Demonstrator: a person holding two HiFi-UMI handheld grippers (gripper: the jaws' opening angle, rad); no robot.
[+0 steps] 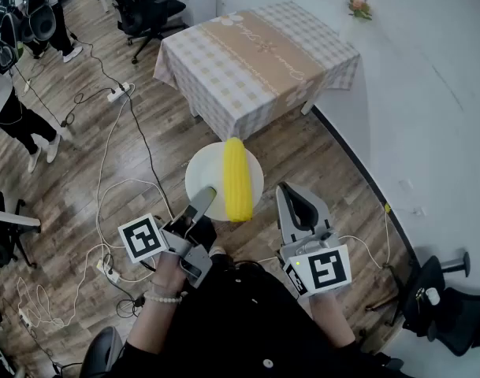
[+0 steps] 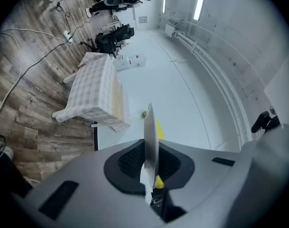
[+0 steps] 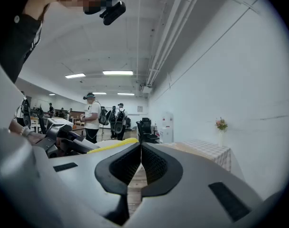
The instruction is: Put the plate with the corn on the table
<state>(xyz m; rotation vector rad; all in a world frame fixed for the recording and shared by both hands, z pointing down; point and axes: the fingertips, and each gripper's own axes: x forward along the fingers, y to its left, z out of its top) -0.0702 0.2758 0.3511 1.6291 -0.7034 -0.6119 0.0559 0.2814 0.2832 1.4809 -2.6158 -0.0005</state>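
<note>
A white plate (image 1: 212,176) carries a yellow corn cob (image 1: 238,179), held level above the wooden floor in front of me. My left gripper (image 1: 206,198) is shut on the plate's near left rim. In the left gripper view the plate (image 2: 150,137) stands edge-on between the jaws, with the corn (image 2: 160,129) just behind it. My right gripper (image 1: 288,191) hovers to the right of the plate, shut and empty. Its jaws meet in the right gripper view (image 3: 141,149), where the corn (image 3: 113,145) shows at the left. The table (image 1: 216,77), covered in a checked cloth, stands a little ahead.
Cables and a power strip (image 1: 117,93) lie on the floor at the left. Office chairs (image 1: 149,6) stand beyond the table, and another chair (image 1: 448,302) is at the lower right. People (image 1: 19,116) stand at the far left. A white wall with a small flower (image 1: 359,6) runs along the right.
</note>
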